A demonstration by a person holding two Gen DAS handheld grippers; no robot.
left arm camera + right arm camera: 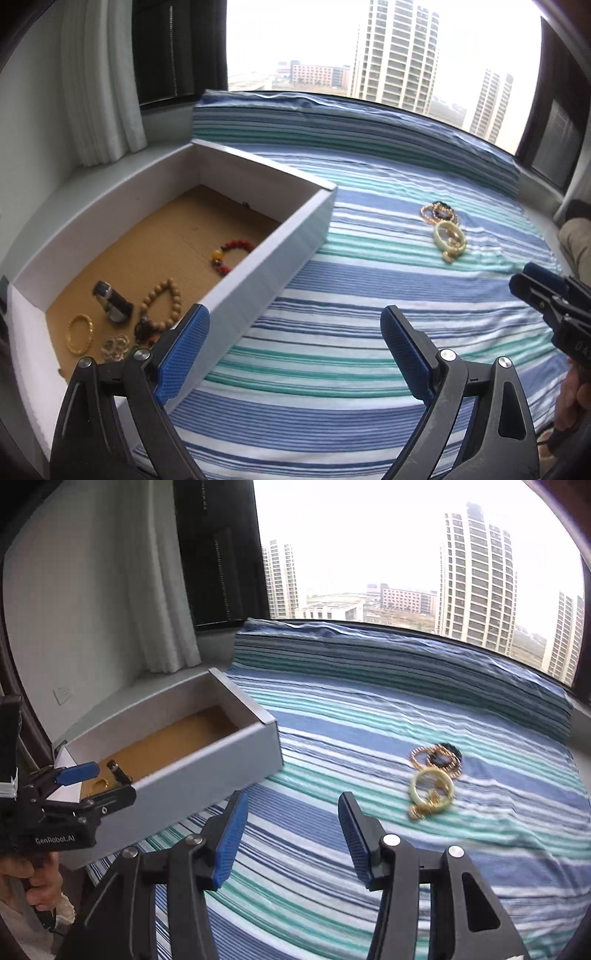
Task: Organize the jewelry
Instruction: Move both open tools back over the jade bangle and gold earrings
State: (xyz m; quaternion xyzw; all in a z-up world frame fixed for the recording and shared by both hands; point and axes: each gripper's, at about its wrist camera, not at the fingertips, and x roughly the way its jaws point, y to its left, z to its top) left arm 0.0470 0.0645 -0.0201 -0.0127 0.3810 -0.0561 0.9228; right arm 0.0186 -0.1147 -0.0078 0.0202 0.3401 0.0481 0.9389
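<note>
A white box [258, 266] with a brown floor holds a red bead bracelet [232, 254], a wooden bead bracelet [162, 302], a gold bangle [79, 334] and a clear bracelet [116, 345]. On the striped cloth lies a pale green bangle [437, 232] [413, 789] against tangled gold chains [428, 213] [419, 757]. My left gripper [293, 314] stands wide open over the box's near wall, holding nothing. My right gripper [292, 798] hovers open over the cloth, short of the pile and to its left, nothing between its fingers.
A small black and silver object [112, 301] also lies in the box. The blue, green and white striped cloth [332, 867] covers a window seat. A white curtain [99, 92] hangs at the left. A person's hand [33, 875] holds the left gripper's handle.
</note>
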